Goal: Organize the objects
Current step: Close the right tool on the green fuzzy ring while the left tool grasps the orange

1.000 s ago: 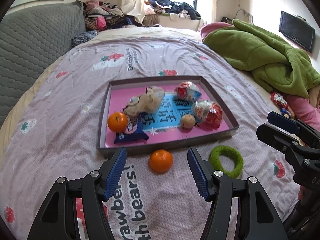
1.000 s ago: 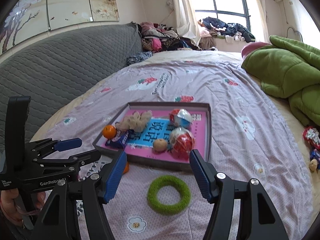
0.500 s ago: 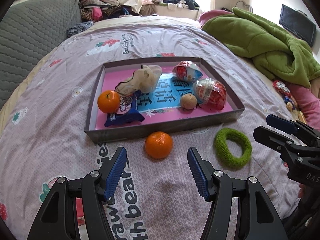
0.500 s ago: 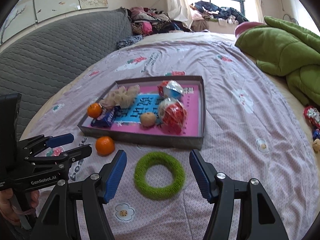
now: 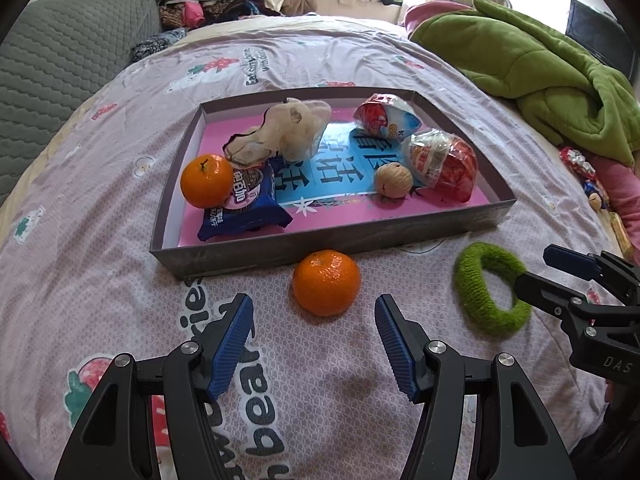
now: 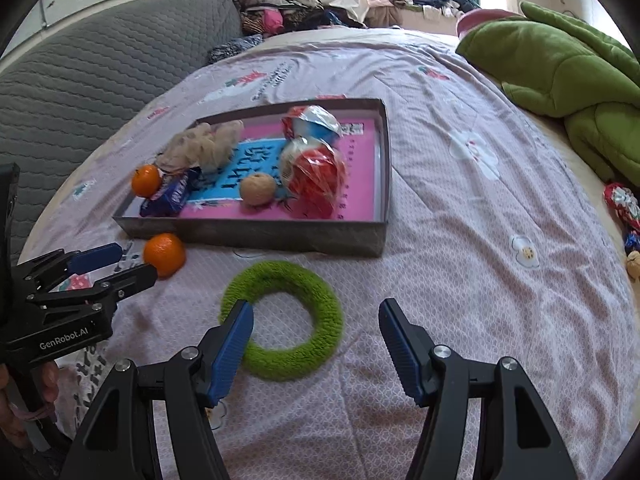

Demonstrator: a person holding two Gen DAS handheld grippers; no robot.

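A shallow grey tray (image 5: 320, 246) with a pink floor lies on the bed. Inside it are an orange (image 5: 206, 181), a blue biscuit pack (image 5: 244, 206), a beige mesh bundle (image 5: 288, 132), a walnut (image 5: 393, 180) and two wrapped snacks (image 5: 442, 164). A loose orange (image 5: 326, 282) rests on the sheet just in front of the tray, a little ahead of my open left gripper (image 5: 314, 340). A fuzzy green ring (image 6: 282, 318) lies beside it; my open right gripper (image 6: 316, 340) hovers over the ring, its left finger above the ring's left rim.
The purple printed bedsheet (image 5: 120, 280) spreads all round. A green blanket (image 5: 532, 64) is heaped at the right, small wrapped items (image 6: 624, 216) near the right bed edge, a grey quilted headboard (image 6: 80, 88) at the left, and piled clothes (image 6: 288, 16) at the back.
Both grippers have come down towards the bed and tipped downward; the loose orange and the green ring now look larger and closer to their fingertips. Jaw widths are unchanged.
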